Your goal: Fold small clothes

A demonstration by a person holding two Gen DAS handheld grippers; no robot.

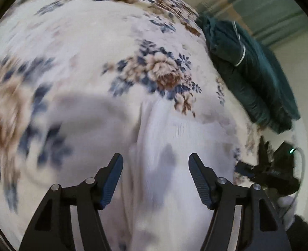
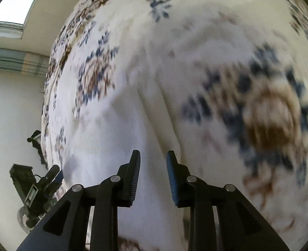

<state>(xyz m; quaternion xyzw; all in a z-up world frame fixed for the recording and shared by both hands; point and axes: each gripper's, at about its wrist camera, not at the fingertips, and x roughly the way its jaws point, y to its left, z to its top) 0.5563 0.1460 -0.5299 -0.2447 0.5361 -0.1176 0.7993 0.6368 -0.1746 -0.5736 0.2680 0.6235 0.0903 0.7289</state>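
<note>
White ribbed knit garment (image 1: pixel 175 146) lies spread on a cream blanket printed with blue and brown flowers (image 1: pixel 91 41), which covers the whole surface under both cameras. In the left wrist view the cloth runs as a pale band from the lower edge of the frame up between the two black fingers, with a long crease or fold line rising just left of its middle. The left gripper (image 1: pixel 155 156) has its jaws spread wide, and the white fabric sits in the gap between them and beyond the tips; whether the tips touch it cannot be told, since the picture is blurred. A folded dark teal fabric bundle with a thin white cord (image 1: pixel 248 67) rests at the blanket's far right edge, well apart from the garment.

In the right wrist view the same white garment (image 2: pixel 116 142) fills the lower middle, its fine ribbing visible to the left of the fingers and a raised fold running up and away from between them. The right gripper (image 2: pixel 153 153) has its jaws parted with a narrow gap, nothing pinched, and the fold of the garment lies directly ahead of that gap. The other black handheld gripper (image 2: pixel 39 186) shows at the left edge of this view, beside the blanket's border.
</note>
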